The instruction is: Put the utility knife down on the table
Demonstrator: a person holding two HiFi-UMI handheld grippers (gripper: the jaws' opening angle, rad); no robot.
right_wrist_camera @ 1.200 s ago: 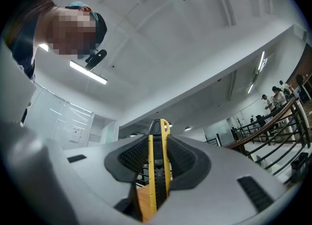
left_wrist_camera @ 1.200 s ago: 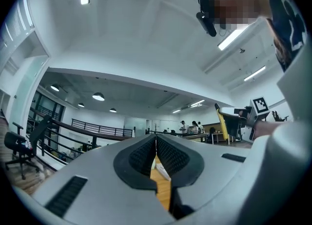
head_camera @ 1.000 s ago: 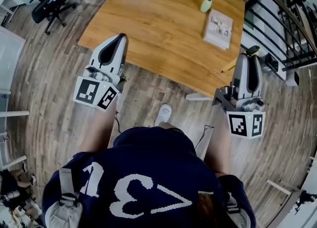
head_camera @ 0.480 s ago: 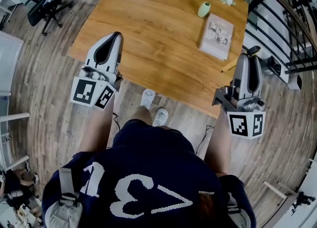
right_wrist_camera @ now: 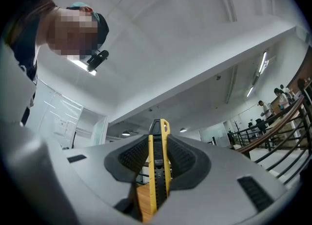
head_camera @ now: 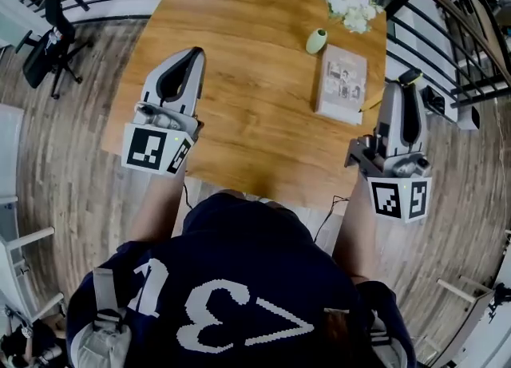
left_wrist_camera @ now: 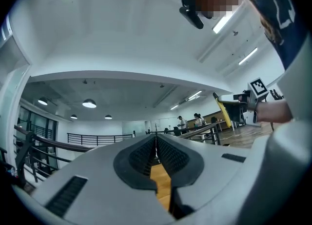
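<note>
Knife [right_wrist_camera: 158, 170] clamped lengthwise in the right gripper [head_camera: 405, 89], yellow body and black slider squeezed between the two jaws, tip poking just past the jaw ends. Held in the air just off the right edge of the table [head_camera: 255, 31], beside the book [head_camera: 341, 83], apparently over floor rather than wood, so not yet set down. Left gripper [head_camera: 190, 57] closed on nothing, jaws pressed together, hovering above the near left part of the table, well apart from the knife. Best done by swinging the right gripper leftward over bare wood nearer than the book, then tipping the jaws down and lowering until the knife body lies flat against the surface. Only then easing the jaws apart and lifting straight away, without dropping from height. Worth keeping clear of the book and of the vase [head_camera: 316, 40] just beyond it.
</note>
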